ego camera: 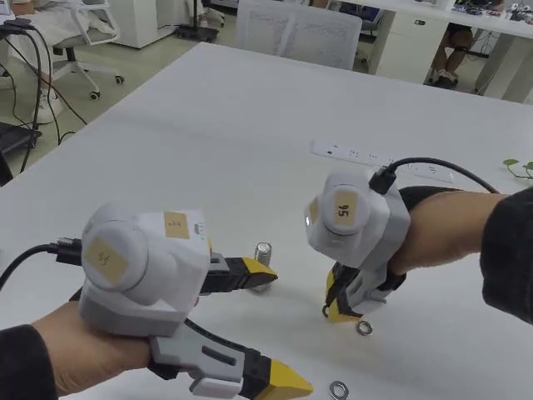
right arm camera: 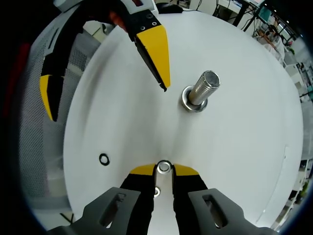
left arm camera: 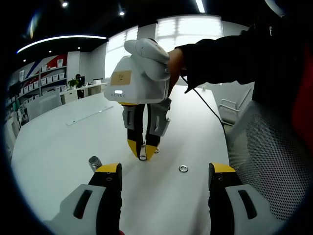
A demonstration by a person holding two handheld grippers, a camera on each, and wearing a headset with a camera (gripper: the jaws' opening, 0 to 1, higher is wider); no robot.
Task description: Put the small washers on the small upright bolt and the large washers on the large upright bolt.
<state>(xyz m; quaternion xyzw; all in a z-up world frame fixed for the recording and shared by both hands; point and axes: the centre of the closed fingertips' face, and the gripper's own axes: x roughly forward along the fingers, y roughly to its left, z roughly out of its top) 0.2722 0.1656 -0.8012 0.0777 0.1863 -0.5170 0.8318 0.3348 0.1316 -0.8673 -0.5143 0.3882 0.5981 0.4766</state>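
A threaded steel bolt (ego camera: 263, 254) (left arm camera: 95, 161) (right arm camera: 204, 88) stands upright on the white table (ego camera: 250, 142), with a metal ring around its foot. My right gripper (ego camera: 337, 315) (left arm camera: 143, 155) (right arm camera: 164, 170) points down at the table right of the bolt, shut on a washer (right arm camera: 164, 166) (left arm camera: 143, 157) held between its yellow tips. My left gripper (ego camera: 276, 327) (left arm camera: 166, 171) (right arm camera: 107, 102) is open wide with nothing in it; its upper jaw tip lies just beside the bolt. Loose washers lie on the table: one (ego camera: 364, 327) beside the right gripper, another (ego camera: 338, 389) (left arm camera: 183, 169) (right arm camera: 103, 159) nearer me.
A white power strip (ego camera: 375, 160) lies on the table beyond the right gripper, whose black cable (ego camera: 433, 165) arcs over it. Office chairs (ego camera: 296, 33) stand past the far edge. A mesh chair (left arm camera: 264, 161) sits close at the near side.
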